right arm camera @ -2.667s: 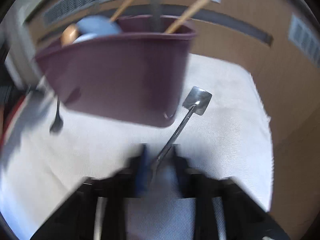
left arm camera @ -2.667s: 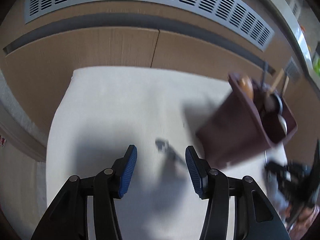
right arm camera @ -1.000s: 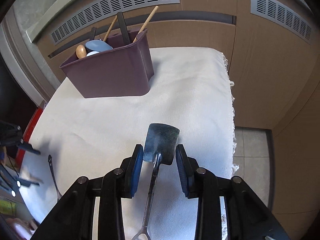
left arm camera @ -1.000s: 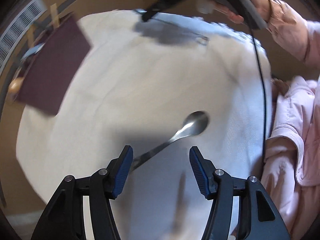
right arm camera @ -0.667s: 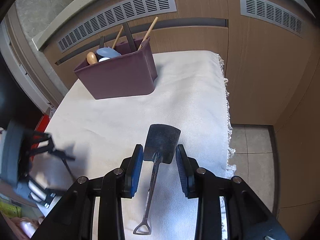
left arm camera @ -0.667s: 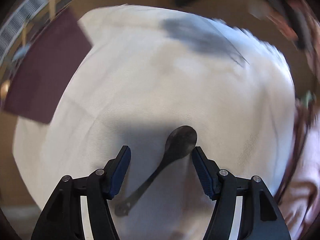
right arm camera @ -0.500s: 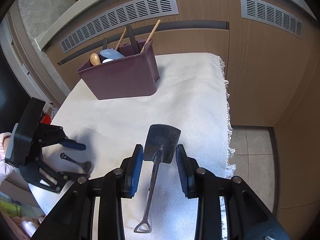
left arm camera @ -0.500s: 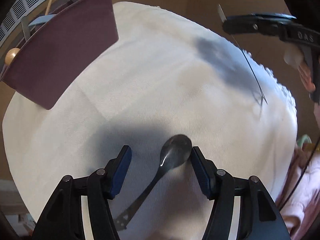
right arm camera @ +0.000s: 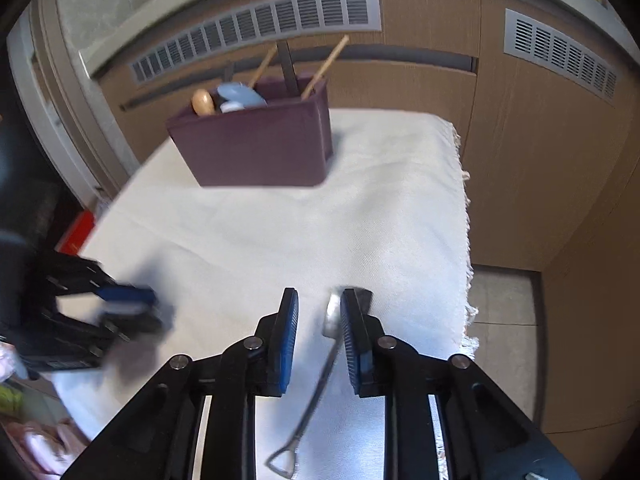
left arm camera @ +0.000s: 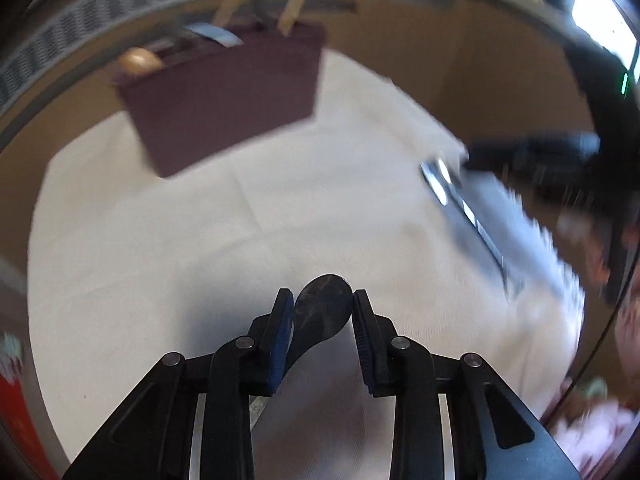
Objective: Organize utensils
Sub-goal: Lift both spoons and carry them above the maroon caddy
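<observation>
A dark metal spoon [left arm camera: 320, 314] has its bowl between the blue pads of my left gripper [left arm camera: 321, 293]. The jaws are closing and both pads touch the bowl's edges. Its handle runs back under the fingers. My right gripper [right arm camera: 319, 293] is closing on a metal spatula [right arm camera: 331, 316]. The spatula's head stands on edge against the right pad, and the looped handle hangs toward me. The left wrist view, blurred, shows the spatula [left arm camera: 460, 204] off the cloth at the right. The maroon utensil box [right arm camera: 260, 152] stands at the far end of the white cloth [right arm camera: 280, 240].
The box [left arm camera: 232, 100] holds a wooden spoon [right arm camera: 203, 102], a blue utensil and wooden sticks. Wood cabinets with grey vents [right arm camera: 260, 28] rise behind it. The cloth's fringed edge [right arm camera: 466, 240] drops to tiled floor at the right. A pink sleeve [left arm camera: 592, 432] is at the lower right.
My left gripper has rolled and narrowed from wide open around the spoon to both pads on its bowl. In the right gripper the spatula head has turned from flat to edge-on.
</observation>
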Demonstrator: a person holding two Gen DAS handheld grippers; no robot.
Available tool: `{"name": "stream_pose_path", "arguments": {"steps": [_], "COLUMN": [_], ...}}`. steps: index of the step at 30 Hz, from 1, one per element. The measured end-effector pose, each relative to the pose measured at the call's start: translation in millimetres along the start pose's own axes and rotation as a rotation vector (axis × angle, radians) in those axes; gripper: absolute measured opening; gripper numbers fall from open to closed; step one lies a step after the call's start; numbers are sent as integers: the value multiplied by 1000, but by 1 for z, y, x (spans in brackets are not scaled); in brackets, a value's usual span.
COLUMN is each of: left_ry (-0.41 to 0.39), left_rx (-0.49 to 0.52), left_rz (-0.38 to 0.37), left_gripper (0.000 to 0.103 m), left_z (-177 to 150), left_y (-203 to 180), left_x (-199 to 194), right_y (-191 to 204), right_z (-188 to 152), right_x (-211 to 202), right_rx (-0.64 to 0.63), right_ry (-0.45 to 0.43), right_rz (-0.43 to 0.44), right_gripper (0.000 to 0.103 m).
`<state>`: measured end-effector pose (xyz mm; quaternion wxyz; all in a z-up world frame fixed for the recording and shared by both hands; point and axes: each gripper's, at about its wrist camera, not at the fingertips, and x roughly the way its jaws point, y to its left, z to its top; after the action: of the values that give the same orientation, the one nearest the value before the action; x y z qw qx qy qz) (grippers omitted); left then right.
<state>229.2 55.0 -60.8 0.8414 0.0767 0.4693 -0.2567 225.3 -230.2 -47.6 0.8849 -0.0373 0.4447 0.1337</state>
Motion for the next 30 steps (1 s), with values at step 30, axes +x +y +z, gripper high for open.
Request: {"name": "stream_pose_path", "arguments": {"steps": [30], "left_ry": [-423], "left_rx": [-276], "left_rz": [0], "left_gripper": [31], "left_z": [51], "left_y": [12], "left_x": [-82], "right_y": [23], "right_z": [38], "right_x": [-63], "right_rx": [56], "right_ry": [-306], "right_rz": [-70], "right_gripper": [28]}}
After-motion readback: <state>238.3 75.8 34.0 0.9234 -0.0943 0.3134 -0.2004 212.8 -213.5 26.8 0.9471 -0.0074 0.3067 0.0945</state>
